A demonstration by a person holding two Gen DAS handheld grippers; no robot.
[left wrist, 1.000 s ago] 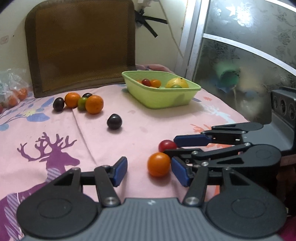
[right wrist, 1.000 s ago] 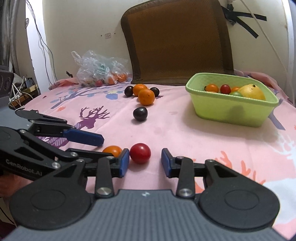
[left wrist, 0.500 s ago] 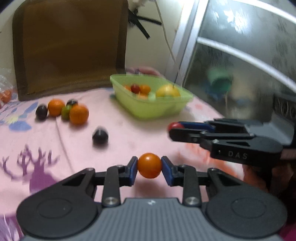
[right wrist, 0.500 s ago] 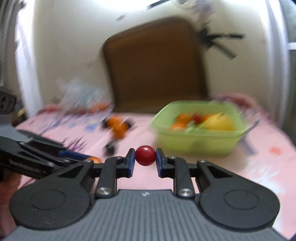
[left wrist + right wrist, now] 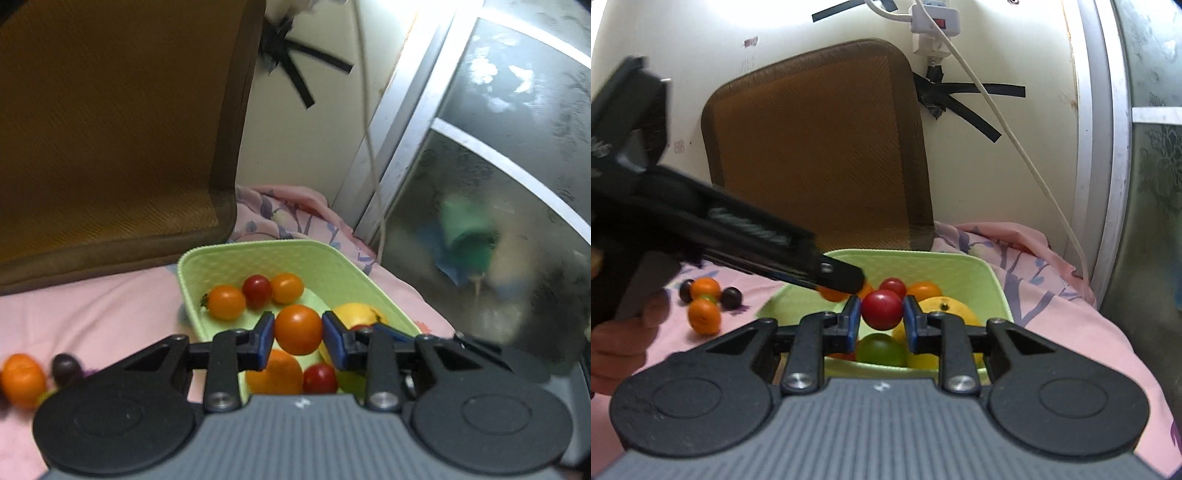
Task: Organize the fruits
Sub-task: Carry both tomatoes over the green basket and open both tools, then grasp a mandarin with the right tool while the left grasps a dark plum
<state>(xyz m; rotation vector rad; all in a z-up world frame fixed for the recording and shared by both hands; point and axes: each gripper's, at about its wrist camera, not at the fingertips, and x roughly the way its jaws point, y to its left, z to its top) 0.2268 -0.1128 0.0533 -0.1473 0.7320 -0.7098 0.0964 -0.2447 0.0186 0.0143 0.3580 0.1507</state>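
My left gripper (image 5: pixel 298 338) is shut on an orange tomato (image 5: pixel 297 329) and hangs over the green basket (image 5: pixel 258 254). The basket holds several orange and red tomatoes and a yellow fruit (image 5: pixel 356 314). In the right wrist view my right gripper (image 5: pixel 881 318) is shut on a red tomato (image 5: pixel 882 309), also above the green basket (image 5: pixel 960 269), where a green tomato (image 5: pixel 879 349) and a yellow fruit (image 5: pixel 949 310) lie. The left gripper's body (image 5: pixel 701 221) reaches in from the left over the basket's rim.
Loose fruit lies on the pink cloth left of the basket: orange ones (image 5: pixel 703 316) and dark ones (image 5: pixel 731 297). A brown cushion (image 5: pixel 816 147) leans on the wall behind. A white cable (image 5: pixel 1015 140) runs down the wall beside a frosted glass door (image 5: pixel 498 184). A hand (image 5: pixel 624 347) holds the left gripper.
Both grippers closed on their tomatoes, lifted them off the cloth and carried them forward over the green basket. The basket now sits directly under both held fruits.
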